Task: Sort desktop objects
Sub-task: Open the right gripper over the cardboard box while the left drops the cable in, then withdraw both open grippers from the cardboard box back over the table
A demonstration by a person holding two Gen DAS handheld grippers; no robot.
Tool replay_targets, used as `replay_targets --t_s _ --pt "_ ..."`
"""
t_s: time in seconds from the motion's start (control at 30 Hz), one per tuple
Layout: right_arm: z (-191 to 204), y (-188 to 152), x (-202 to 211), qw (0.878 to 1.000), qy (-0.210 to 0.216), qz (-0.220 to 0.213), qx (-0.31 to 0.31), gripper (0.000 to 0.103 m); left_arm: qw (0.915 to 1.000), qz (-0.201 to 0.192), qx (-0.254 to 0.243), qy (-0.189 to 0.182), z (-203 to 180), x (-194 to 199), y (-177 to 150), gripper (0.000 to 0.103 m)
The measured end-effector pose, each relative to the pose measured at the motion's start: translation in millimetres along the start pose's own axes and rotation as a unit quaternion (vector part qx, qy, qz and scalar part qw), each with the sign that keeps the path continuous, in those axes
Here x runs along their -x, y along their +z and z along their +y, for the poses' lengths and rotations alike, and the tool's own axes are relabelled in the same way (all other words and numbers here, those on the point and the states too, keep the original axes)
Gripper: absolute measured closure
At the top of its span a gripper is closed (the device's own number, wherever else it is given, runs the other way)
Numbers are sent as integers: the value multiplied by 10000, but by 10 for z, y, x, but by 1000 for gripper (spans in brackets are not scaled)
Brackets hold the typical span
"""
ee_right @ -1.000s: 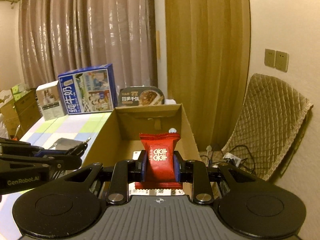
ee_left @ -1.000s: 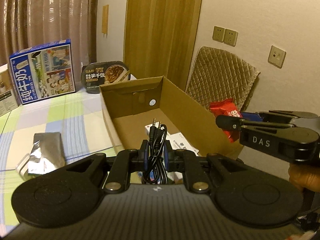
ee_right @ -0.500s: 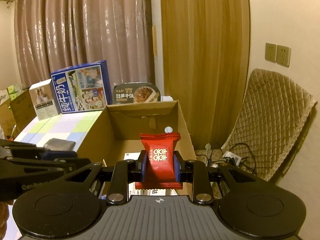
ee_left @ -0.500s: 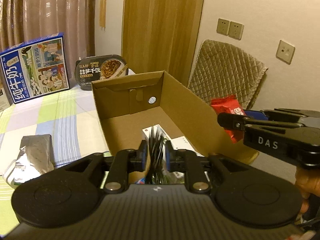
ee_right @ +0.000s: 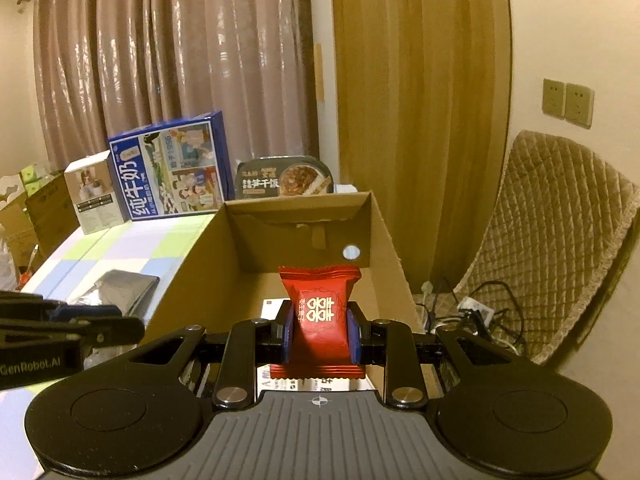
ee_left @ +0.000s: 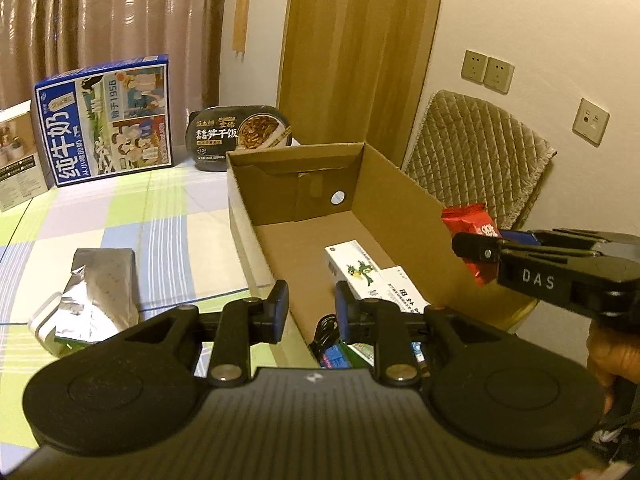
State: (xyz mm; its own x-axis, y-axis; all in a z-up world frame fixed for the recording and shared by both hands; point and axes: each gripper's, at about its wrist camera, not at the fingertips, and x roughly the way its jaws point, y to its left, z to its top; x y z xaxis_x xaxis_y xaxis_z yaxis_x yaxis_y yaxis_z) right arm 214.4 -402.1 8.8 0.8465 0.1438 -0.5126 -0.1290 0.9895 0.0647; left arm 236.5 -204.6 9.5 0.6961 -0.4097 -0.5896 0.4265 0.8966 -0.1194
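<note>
Cable lies in the box under my open, empty left gripper; next my right gripper, clamping the red packet, must release over it.

My right gripper carries a red packet with gold characters, near the brown cardboard box; green, blue and white checked tablecloth at left.

The cardboard box sits on the table, with a cable and 2 small boxes inside it. Left of it lies a foil bag. Behind it stand a milk carton and a meal bowl.
</note>
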Motion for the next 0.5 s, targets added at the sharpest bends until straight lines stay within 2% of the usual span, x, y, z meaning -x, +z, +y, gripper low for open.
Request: replay_targets --t_s 0.07,0.1,0.13,0.17,0.5 --pt "7 11 -8 9999 68 -97 -14 78 10000 17 20 5 15 11 -24 84" --pt "10 20 -20 9999 92 -119 -4 73 10000 20 30 9 23 17 -37 84" --pt "14 28 -31 9999 45 -110 9 57 10000 23 39 19 31 22 -48 84" --pt "12 31 -27 9999 13 -136 -21 49 10000 27 51 26 38 27 -56 84" --pt "91 -127 258 9999 57 -76 -100 46 9997 -12 223 121 149 198 -162 76"
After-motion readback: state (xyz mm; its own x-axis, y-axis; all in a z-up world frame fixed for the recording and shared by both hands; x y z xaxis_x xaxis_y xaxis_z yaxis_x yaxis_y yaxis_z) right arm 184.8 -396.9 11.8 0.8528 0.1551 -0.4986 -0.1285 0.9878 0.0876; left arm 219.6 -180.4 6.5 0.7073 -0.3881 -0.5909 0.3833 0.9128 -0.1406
